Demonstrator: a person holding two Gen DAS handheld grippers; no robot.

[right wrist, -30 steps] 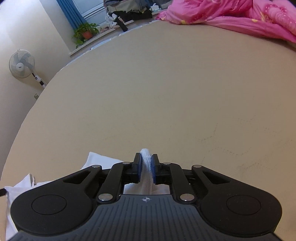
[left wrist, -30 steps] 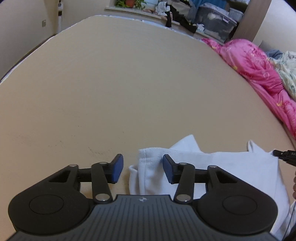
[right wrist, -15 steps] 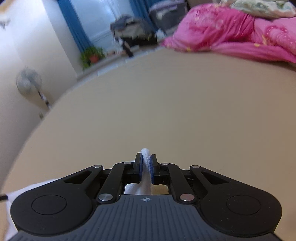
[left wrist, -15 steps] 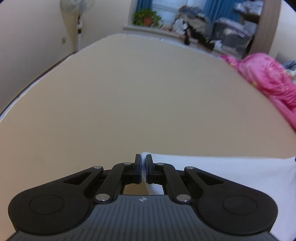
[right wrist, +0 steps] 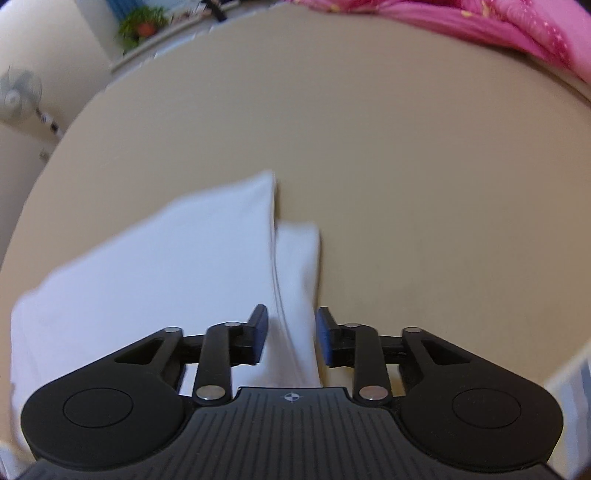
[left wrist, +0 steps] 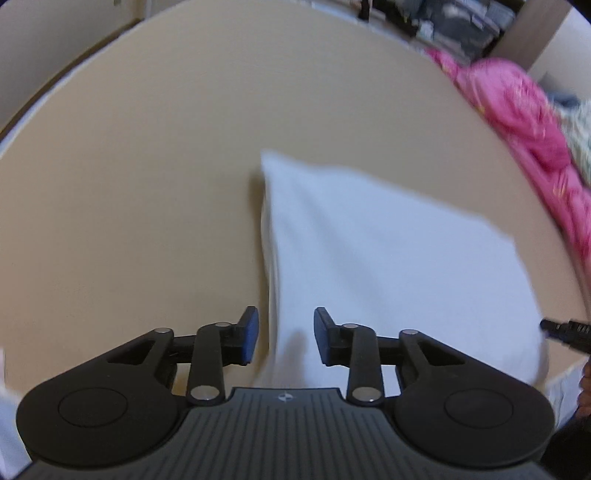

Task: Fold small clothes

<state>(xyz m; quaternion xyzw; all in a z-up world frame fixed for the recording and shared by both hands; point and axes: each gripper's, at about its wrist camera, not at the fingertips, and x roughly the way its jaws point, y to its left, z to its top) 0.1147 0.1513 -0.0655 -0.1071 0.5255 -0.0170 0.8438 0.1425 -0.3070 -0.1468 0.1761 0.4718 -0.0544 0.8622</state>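
A white garment lies folded flat on the tan bed surface. It also shows in the right wrist view, with a sleeve part sticking out at its right edge. My left gripper is open above the garment's near left edge. My right gripper is open above the garment's near right edge, over the sleeve part. Neither gripper holds cloth. The tip of the right gripper shows at the right edge of the left wrist view.
A pink quilt lies along the far right of the bed, and it shows in the right wrist view too. Storage boxes and clutter stand beyond the bed. A potted plant and a fan stand at the left.
Both grippers were shut on the garment's edges half a second ago; both are now open, and the garment lies folded over and flat.
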